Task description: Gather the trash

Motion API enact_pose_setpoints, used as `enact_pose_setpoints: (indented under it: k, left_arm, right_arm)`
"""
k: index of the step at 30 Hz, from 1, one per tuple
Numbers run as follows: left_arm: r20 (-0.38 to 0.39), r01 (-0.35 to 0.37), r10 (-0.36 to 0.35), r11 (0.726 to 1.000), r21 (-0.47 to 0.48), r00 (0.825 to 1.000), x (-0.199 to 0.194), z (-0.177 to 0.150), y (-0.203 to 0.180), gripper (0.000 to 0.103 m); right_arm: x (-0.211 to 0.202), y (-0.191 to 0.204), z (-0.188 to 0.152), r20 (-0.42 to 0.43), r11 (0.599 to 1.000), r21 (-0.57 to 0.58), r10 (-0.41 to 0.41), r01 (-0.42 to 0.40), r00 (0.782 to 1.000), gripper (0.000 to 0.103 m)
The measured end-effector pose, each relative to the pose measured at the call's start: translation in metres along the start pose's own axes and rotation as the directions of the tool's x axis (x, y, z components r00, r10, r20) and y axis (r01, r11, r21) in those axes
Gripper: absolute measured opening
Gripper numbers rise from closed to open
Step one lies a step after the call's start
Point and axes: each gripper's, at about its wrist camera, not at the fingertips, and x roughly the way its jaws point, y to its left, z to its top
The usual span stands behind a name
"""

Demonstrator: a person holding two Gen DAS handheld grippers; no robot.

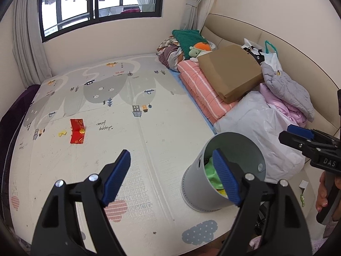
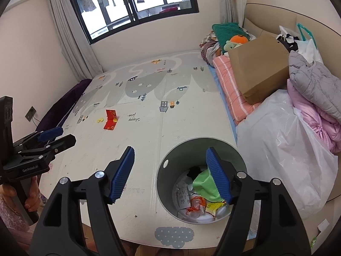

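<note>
The right claw (image 2: 170, 176) stands open with nothing between its blue pads, low in its frame and just above the grey bin (image 2: 200, 180). That fits a piece having just been let go there, for green, red and yellow wrappers lie inside the bin. The left claw (image 1: 171, 176) is open and empty too, beside the bin at lower centre of its view and facing across the play mat (image 1: 149, 128). It looks ready for the next pick.

The trash left to collect lies at centre left on the mat: a red packet (image 1: 77, 131) with a small yellow scrap (image 1: 62, 133) just beside it, well apart from both claws. The mat between is bare, so nothing blocks the reach. To the right, near the bin, a white plastic bag (image 2: 285, 145), folded bedding (image 2: 232, 81) and a cardboard box (image 2: 260, 66) crowd that side.
</note>
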Motion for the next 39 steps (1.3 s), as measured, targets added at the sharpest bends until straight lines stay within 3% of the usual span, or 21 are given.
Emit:
enact_pose_setpoints:
  k: [11, 20, 31, 39]
  left_arm:
    - [-0.040, -0.146, 0.141, 0.976, -0.164, 0.989, -0.018, -0.033, 0.087, 0.080]
    - [-0.073, -0.239, 0.227, 0.929, -0.283, 0.971, -0.027, -0.054, 0.218, 0.080]
    - [-0.090, -0.244, 0.229, 0.934, -0.260, 0.969, -0.005, -0.033, 0.405, 0.080]
    - [-0.109, -0.271, 0.251, 0.932, -0.242, 0.962, 0.044, -0.015, 0.489, 0.080]
  right_arm:
    - [0.058, 0.090, 0.015, -0.102, 0.978, -0.147, 0.134, -0.148, 0.986, 0.067]
    - [0.120, 0.214, 0.031, -0.152, 0.939, -0.248, 0.205, -0.238, 0.967, 0.067]
    - [0.224, 0.386, 0.067, -0.176, 0.948, -0.221, 0.194, -0.231, 0.965, 0.067]
    - [0.299, 0.448, 0.094, -0.202, 0.938, -0.242, 0.202, -0.249, 0.958, 0.067]
